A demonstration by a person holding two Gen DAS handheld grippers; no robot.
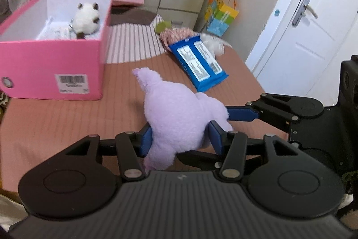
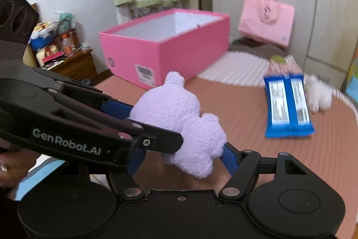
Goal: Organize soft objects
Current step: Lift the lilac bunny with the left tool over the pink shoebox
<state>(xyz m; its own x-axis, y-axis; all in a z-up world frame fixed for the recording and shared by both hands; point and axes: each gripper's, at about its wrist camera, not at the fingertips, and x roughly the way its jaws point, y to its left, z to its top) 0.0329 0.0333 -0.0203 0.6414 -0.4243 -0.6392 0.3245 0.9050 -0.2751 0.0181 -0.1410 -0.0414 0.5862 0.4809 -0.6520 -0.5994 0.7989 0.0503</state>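
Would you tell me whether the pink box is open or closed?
Open: the pink box has no lid on, and a white plush cat lies inside.

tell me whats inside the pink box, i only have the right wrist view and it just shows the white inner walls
Observer: In the left wrist view, a white plush cat with brown ears lies inside the pink box.
Operator: anything else in there
Observer: Yes, something pale and crumpled lies beside the cat. I cannot tell whether it is cloth or paper.
Operator: is the left one gripping the purple toy on both sides
Observer: Yes, the left gripper has its jaws pressed into the purple plush from both sides.
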